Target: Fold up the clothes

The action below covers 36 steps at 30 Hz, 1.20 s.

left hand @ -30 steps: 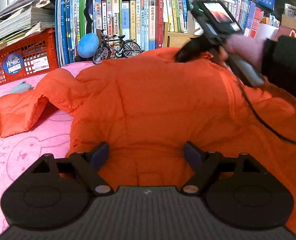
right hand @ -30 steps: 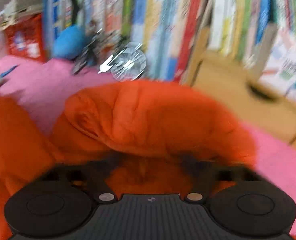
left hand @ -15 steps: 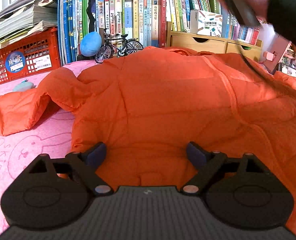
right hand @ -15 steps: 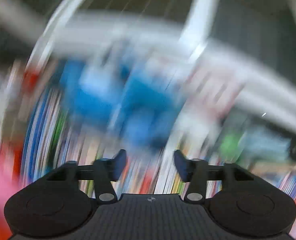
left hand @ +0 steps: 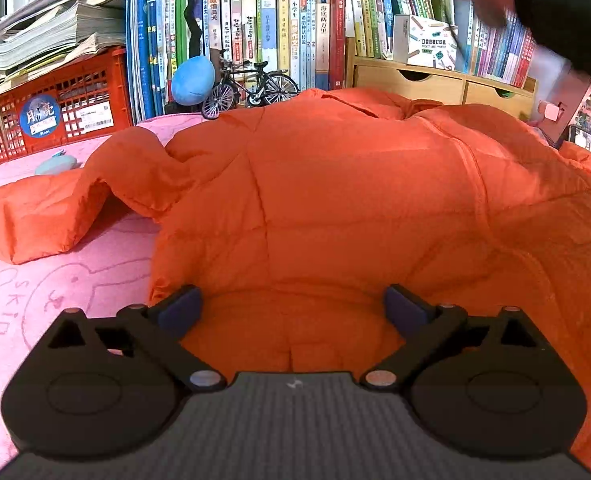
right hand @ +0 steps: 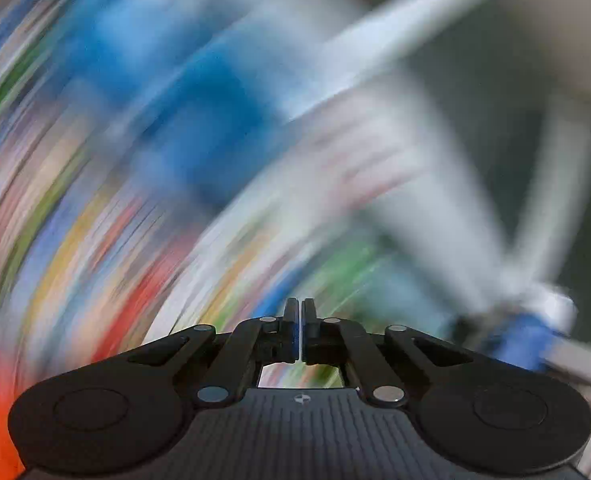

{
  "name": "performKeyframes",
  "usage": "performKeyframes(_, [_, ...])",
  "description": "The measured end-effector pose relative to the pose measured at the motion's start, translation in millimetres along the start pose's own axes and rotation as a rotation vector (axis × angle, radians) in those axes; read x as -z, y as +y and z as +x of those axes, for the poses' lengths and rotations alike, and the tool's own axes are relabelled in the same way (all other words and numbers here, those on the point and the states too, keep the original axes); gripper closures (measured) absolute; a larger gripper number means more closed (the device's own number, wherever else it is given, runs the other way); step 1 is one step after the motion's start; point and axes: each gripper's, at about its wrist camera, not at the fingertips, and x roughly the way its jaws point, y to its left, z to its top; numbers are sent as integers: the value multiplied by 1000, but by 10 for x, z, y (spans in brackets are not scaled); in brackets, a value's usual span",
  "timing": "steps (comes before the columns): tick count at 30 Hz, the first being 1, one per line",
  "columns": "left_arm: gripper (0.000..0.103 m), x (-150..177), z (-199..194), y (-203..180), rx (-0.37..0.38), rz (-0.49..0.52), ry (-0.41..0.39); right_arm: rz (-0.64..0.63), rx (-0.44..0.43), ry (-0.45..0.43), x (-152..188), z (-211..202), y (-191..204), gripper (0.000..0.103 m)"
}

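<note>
An orange puffer jacket (left hand: 335, 200) lies spread on a pink bed cover (left hand: 55, 292), one sleeve (left hand: 47, 216) stretched out to the left. My left gripper (left hand: 293, 308) stands open at the jacket's near hem, a blue-padded finger on each side of a bulge of fabric. In the right wrist view my right gripper (right hand: 300, 320) is shut with nothing between its fingers, and everything behind it is motion blur. A person's hand and dark sleeve (left hand: 555, 12) show blurred at the top right of the left wrist view.
Behind the bed stand a bookshelf (left hand: 275, 32), a red crate (left hand: 55, 116) under stacked papers, a blue plush ball (left hand: 193, 80), a model bicycle (left hand: 251, 88) and wooden drawers (left hand: 435, 84). A small pale blue object (left hand: 55, 166) lies on the cover near the sleeve.
My right gripper let go of the jacket's collar, rose away fast and shut. The hand holding it went up out of the left view. My left gripper stayed open at the hem.
</note>
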Motion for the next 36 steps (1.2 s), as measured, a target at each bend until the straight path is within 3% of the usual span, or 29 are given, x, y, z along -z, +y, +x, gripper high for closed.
performKeyframes(2, [2, 0, -3, -5, -2, 2, 0, 92, 117, -108, -264, 2, -186, 93])
performKeyframes(3, [2, -1, -4, -8, -4, 3, -1, 68, 35, -73, -269, 12, -188, 89])
performKeyframes(5, [2, -5, 1, -13, -6, 3, -1, -26, -219, 55, -195, 37, -130, 63])
performKeyframes(6, [2, -7, 4, -17, -7, 3, -1, -94, -355, 147, -59, 52, -25, 43])
performKeyframes(7, [2, -6, 4, -19, -7, 3, -2, -172, -455, 219, 144, 40, 126, 40])
performKeyframes(10, [2, -5, 2, -17, -6, 2, -2, -385, -563, 361, 800, -146, 615, 40])
performKeyframes(12, [2, -5, 3, -15, -5, 0, -2, -454, -647, 465, 1170, -211, 894, 40])
performKeyframes(14, [2, -5, 5, -11, -4, -3, -1, -460, -645, 486, 1368, -185, 1080, 40])
performKeyframes(15, [2, -4, 7, -8, -3, -5, 0, -440, -590, 497, 1377, -87, 1134, 41])
performKeyframes(16, [2, -2, 8, -2, -1, -8, 1, -415, -519, 509, 1361, 37, 1177, 76])
performKeyframes(17, [2, -1, 9, 5, 1, -10, 1, -389, -449, 520, 1344, 162, 1220, 100])
performKeyframes(19, [2, 5, 9, 17, 4, -15, 0, -335, -278, 450, 1195, 352, 1207, 98])
performKeyframes(22, [1, 11, 8, 22, 6, -20, -1, -98, -44, 215, 612, 330, 865, 98])
performKeyframes(26, [1, 12, 11, 28, 7, -26, -1, -103, -146, 300, 578, 292, 783, 92])
performKeyframes(27, [1, 12, 13, 26, 6, -26, -1, -110, -178, 328, 582, 282, 769, 88])
performKeyframes(28, [1, 13, 14, 25, 6, -26, 0, -117, -211, 356, 586, 273, 755, 66])
performKeyframes(29, [1, 14, 14, 23, 6, -26, 0, -124, -243, 384, 590, 263, 741, 54])
performKeyframes(32, [1, 15, 15, 12, 2, -25, 0, -144, -341, 468, 603, 235, 699, 40])
performKeyframes(34, [0, 15, 19, -1, -2, -20, 2, -111, -389, 485, 741, -44, 590, 9])
performKeyframes(36, [0, 16, 20, -16, -6, -15, 4, -65, -446, 491, 887, -402, 471, 5])
